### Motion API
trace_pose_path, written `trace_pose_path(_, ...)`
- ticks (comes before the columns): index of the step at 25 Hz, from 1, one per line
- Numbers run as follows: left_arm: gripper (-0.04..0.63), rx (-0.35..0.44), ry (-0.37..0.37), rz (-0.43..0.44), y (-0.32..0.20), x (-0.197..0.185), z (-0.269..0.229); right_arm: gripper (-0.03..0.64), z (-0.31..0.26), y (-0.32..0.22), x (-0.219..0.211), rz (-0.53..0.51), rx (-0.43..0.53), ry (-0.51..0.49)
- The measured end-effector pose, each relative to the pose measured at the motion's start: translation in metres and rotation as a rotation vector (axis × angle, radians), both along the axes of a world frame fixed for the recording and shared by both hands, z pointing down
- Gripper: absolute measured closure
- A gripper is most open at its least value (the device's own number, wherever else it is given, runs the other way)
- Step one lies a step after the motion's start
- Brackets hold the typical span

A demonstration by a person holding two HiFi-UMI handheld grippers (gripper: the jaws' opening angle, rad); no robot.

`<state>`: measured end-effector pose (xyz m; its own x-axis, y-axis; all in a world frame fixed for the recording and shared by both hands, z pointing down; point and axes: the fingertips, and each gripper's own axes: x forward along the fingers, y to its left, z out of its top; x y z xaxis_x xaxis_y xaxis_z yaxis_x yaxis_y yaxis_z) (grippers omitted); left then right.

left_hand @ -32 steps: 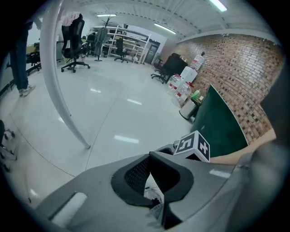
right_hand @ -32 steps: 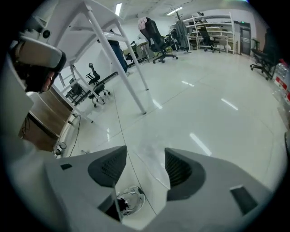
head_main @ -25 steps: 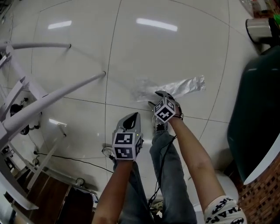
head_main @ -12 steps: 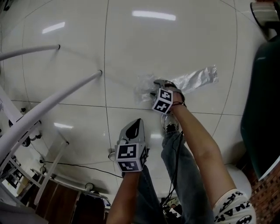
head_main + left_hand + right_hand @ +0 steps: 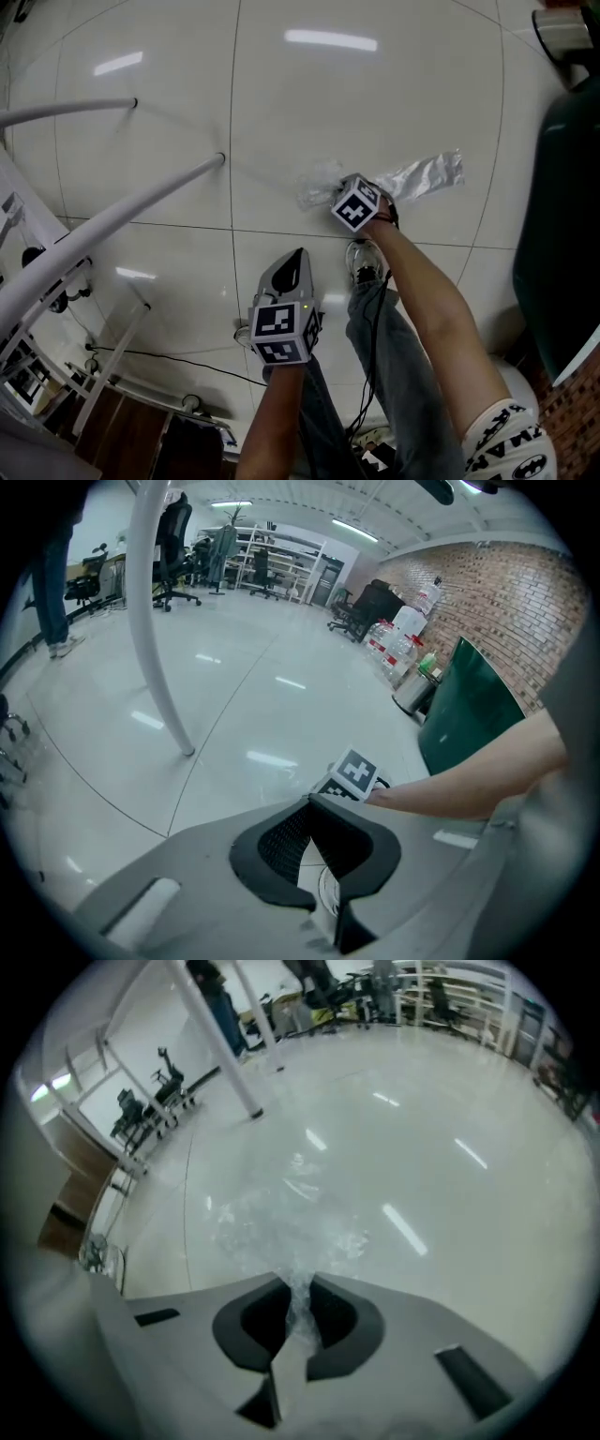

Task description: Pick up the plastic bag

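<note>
A crumpled clear plastic bag point(image 5: 417, 176) lies flat on the white tiled floor point(image 5: 375, 103). My right gripper point(image 5: 349, 192) points steeply down at the bag's left part. Its jaws have just been closing, and in the right gripper view a strip of the bag's film point(image 5: 298, 1309) is pinched between the pads, so the right gripper point(image 5: 298, 1288) is shut on it. The rest of the bag point(image 5: 281, 1218) spreads out on the floor ahead. My left gripper point(image 5: 289, 267) hangs nearer me, apart from the bag. Its tips meet with nothing between them, so the left gripper point(image 5: 311, 806) is shut.
White curved metal legs point(image 5: 122, 208) slant across the left. A dark green bin point(image 5: 562, 206) stands at the right, with a metal can point(image 5: 562, 33) behind it. The person's shoe point(image 5: 364, 258) is just below the bag. A black cable point(image 5: 159, 343) runs along the floor.
My right gripper has dropped onto the bag's left part and closed on the film. The left gripper has stayed well short of the bag.
</note>
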<state>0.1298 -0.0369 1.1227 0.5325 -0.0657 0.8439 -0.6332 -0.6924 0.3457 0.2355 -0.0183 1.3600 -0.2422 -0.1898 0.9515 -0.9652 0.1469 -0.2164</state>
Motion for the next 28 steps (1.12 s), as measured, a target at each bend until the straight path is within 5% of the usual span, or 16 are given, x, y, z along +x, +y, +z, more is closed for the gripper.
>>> trace_pose_path(8, 0.594, 0.075, 0.129, 0.004, -0.018, 0.048, -0.107, 0.603, -0.186, -0.023, 0.051, 0.501, 0.329, -0.203)
trace_pose_path(12, 0.594, 0.096, 0.157, 0.059, -0.01, 0.042, -0.201, 0.603, -0.321, -0.018, 0.038, 0.615, 0.458, -0.294)
trace_pose_path(16, 0.594, 0.165, 0.201, 0.093, -0.011, 0.032, -0.3, 0.603, -0.461, -0.026, 0.033, 0.653, 0.602, -0.354)
trace_pose_path(21, 0.594, 0.26, 0.279, 0.035, -0.033, 0.017, -0.421, 0.603, -0.614, -0.044, 0.032, 0.623, 0.743, -0.402)
trace_pose_path(25, 0.594, 0.352, 0.306, 0.022, -0.043, -0.004, -0.502, 0.603, -0.714, -0.051, 0.021, 0.545, 0.826, -0.413)
trace_pose_path(28, 0.594, 0.426, 0.323, -0.069, -0.066, -0.036, -0.555, 0.603, -0.78, -0.074, 0.004, 0.464, 0.893, -0.432)
